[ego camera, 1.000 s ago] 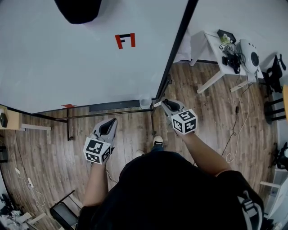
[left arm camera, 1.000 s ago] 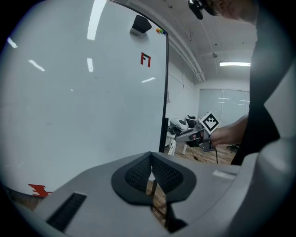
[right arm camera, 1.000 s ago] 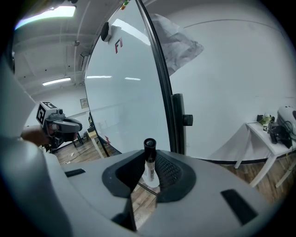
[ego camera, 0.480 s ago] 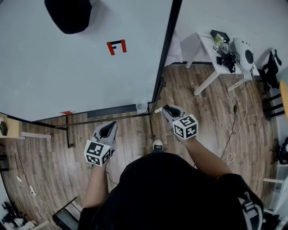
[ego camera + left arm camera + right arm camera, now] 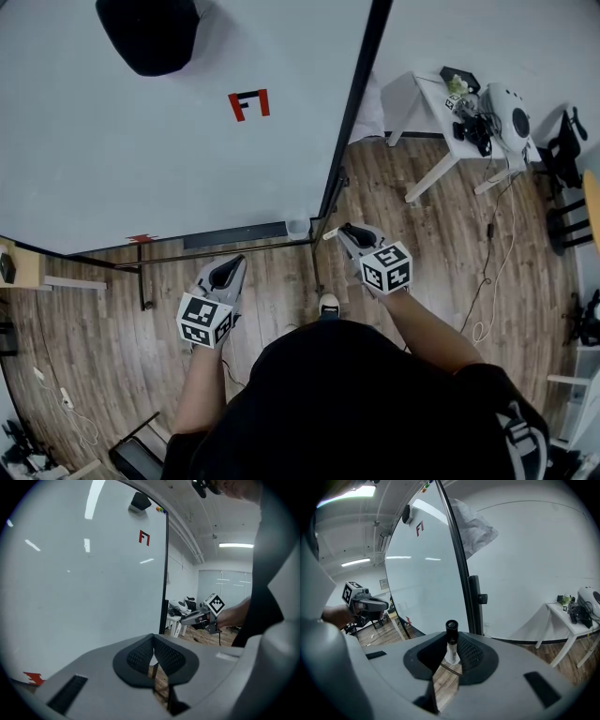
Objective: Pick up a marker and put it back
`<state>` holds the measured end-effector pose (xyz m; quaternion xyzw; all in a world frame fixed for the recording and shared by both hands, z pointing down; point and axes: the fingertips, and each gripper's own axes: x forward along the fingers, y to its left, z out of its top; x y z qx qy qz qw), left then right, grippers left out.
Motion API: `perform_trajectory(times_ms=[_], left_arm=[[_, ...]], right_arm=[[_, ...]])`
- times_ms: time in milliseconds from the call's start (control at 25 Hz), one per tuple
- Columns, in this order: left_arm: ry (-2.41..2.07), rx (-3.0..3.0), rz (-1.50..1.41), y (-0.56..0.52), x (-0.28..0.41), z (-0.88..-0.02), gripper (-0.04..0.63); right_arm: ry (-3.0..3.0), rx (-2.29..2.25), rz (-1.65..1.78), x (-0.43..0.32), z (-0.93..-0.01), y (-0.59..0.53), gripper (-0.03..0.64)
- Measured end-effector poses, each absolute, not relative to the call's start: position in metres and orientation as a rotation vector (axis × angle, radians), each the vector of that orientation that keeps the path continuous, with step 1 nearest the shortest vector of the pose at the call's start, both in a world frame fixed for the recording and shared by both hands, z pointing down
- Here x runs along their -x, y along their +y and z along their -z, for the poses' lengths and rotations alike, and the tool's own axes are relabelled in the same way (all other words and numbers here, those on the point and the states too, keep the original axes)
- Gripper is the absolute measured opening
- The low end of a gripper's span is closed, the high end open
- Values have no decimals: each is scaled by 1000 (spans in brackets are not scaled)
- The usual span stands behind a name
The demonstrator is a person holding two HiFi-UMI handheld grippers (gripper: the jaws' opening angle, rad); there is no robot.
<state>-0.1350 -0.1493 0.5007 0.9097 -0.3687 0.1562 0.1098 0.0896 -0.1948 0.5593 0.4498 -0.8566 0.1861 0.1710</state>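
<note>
Your right gripper (image 5: 449, 655) has its jaws pinched on the marker (image 5: 451, 643). It stands crosswise between the pads, black cap uppermost in the right gripper view, just in front of the whiteboard (image 5: 424, 588) and near its lower right corner. Your left gripper (image 5: 153, 657) has its jaws together on nothing. The marker looks light, stiff and made of smooth plastic, so it will likely pivot or slide if the squeeze slackens. The pads seem to sit on the white barrel close to the cap. Taking hold on the barrel rather than the cap is probably safest, since a cap can pull off.
</note>
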Motion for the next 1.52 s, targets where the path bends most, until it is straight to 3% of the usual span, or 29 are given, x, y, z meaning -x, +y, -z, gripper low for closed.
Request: perform_trajectory(times_ms=[760, 1520], left_arm=[[-1170, -2576, -459, -168, 177, -518, 11], [-1227, -2481, -483, -176, 197, -538, 11]], right_arm=[[-2466, -1157, -520, -35, -571, -245, 60], [-2369, -1017, -482, -10, -648, -265, 60]])
